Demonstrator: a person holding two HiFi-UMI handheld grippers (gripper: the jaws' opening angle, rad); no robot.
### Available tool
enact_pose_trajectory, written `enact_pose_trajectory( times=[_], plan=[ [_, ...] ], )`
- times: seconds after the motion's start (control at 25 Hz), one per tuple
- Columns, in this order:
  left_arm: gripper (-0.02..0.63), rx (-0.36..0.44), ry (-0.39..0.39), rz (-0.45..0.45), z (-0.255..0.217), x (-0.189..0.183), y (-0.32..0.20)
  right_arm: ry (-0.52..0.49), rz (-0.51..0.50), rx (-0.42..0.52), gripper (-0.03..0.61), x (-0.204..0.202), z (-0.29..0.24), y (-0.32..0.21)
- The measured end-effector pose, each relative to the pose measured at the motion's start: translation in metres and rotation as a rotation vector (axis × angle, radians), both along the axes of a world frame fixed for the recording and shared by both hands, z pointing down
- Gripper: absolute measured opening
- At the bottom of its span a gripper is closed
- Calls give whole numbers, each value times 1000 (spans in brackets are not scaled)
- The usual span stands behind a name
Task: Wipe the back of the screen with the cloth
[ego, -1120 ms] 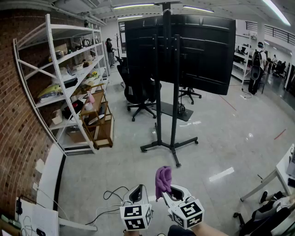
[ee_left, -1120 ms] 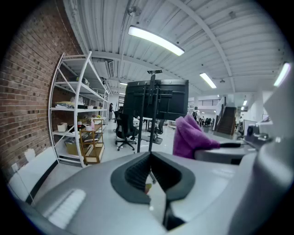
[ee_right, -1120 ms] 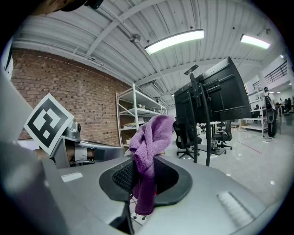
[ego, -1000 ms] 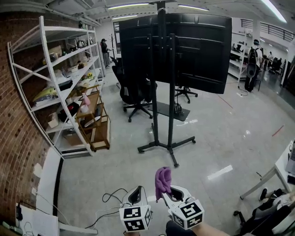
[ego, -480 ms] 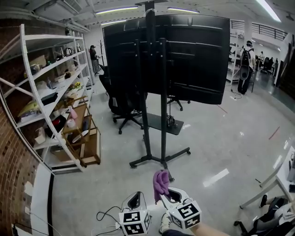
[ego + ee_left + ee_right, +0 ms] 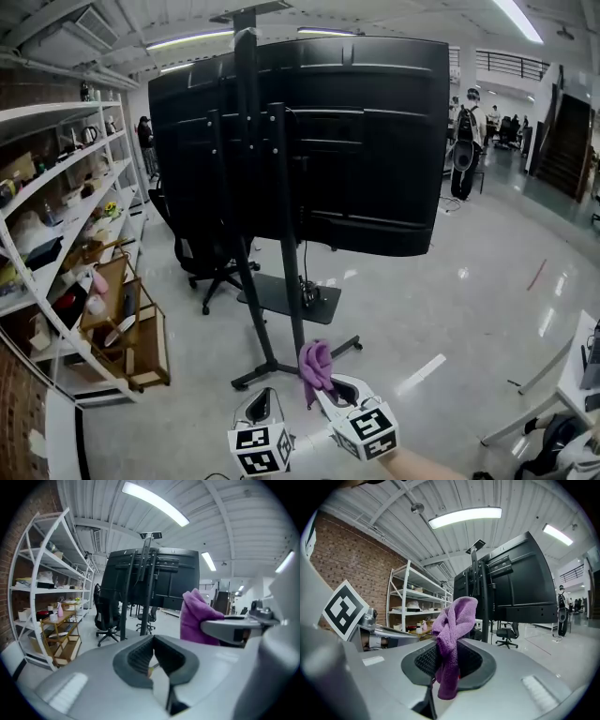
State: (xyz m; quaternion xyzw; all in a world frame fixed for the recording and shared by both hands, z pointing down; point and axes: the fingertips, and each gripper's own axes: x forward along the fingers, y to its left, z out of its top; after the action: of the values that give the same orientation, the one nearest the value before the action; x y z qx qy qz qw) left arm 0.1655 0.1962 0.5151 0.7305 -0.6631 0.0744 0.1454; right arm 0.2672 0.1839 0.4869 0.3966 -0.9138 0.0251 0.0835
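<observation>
The big black screen (image 6: 309, 141) stands on a black floor stand (image 6: 281, 281), its back facing me; it also shows in the left gripper view as the screen (image 6: 154, 581) and in the right gripper view as the screen (image 6: 511, 592). My right gripper (image 6: 323, 389) is shut on a purple cloth (image 6: 315, 367), which sticks up from the jaws; the cloth (image 6: 452, 634) fills the middle of the right gripper view. My left gripper (image 6: 261, 405) is beside it, shut and holding nothing. Both are low, a short way in front of the stand's base.
White shelves (image 6: 56, 216) with boxes and bottles line the left wall, with a wooden cart (image 6: 127, 328) below. An office chair (image 6: 211, 258) stands behind the stand. A person (image 6: 464, 141) stands far right. A table leg (image 6: 534, 394) is at the right edge.
The view has closed in on the screen: it looms much larger and nearer. Both grippers keep their places at the bottom, cloth still held.
</observation>
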Motion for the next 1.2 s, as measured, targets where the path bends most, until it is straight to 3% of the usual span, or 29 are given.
enact_pose_trajectory(
  times=[0.56,1.0,1.2],
  plan=[
    [8,6,-70,273,-5,68,-231,24,210,64,69,28,-24,-221],
    [8,-7,-75,425,-3,63,-375,58,356,122,69,18,-47,-414],
    [8,19,-81,497,-15,73,-418,58,413,140,69,21,-53,-463]
  ],
)
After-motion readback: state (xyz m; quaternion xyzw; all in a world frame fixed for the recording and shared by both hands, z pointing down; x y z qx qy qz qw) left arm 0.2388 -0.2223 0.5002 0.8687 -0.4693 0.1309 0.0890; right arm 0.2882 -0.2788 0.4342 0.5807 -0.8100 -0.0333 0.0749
